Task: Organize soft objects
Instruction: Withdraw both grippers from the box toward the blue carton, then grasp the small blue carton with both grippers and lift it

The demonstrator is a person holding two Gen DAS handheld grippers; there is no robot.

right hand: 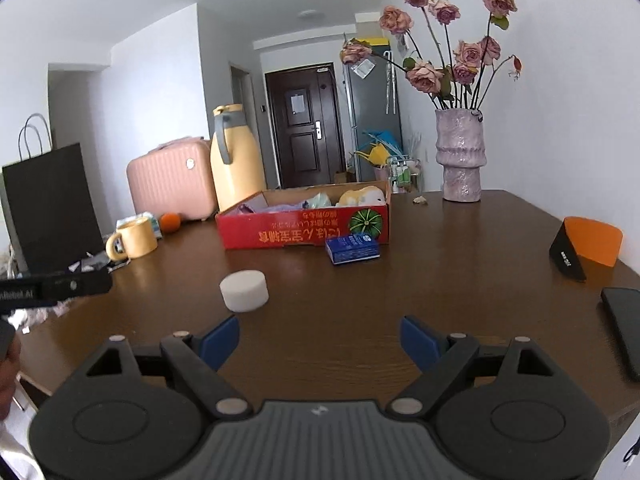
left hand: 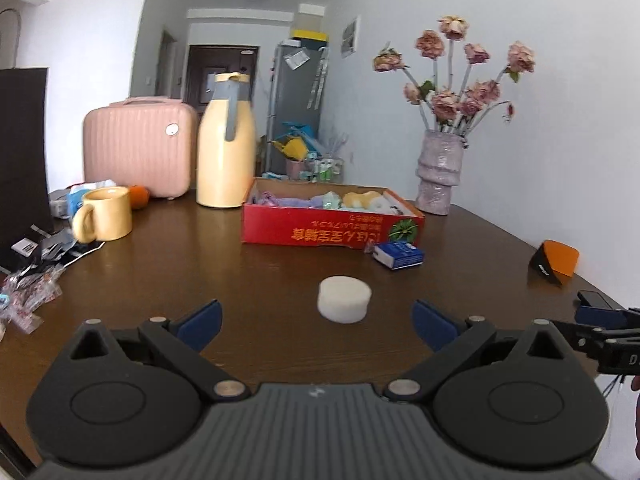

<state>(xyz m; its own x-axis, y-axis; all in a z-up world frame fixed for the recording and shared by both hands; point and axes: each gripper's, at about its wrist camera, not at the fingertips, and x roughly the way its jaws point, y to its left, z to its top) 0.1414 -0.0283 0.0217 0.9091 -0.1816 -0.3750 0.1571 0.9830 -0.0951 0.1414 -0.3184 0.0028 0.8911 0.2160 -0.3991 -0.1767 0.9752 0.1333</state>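
A white round sponge lies on the brown table, just ahead of my left gripper, which is open and empty. The sponge also shows in the right wrist view, ahead and left of my right gripper, which is open and empty. Behind the sponge stands a red cardboard box holding several soft toys and cloths; it shows in the right wrist view too. A blue tissue pack lies in front of the box.
A yellow mug, a cream thermos jug, a pink case and an orange stand at the back left. A vase of dried roses stands at the back right. An orange-black card and a phone lie at the right. Wrappers lie at the left edge.
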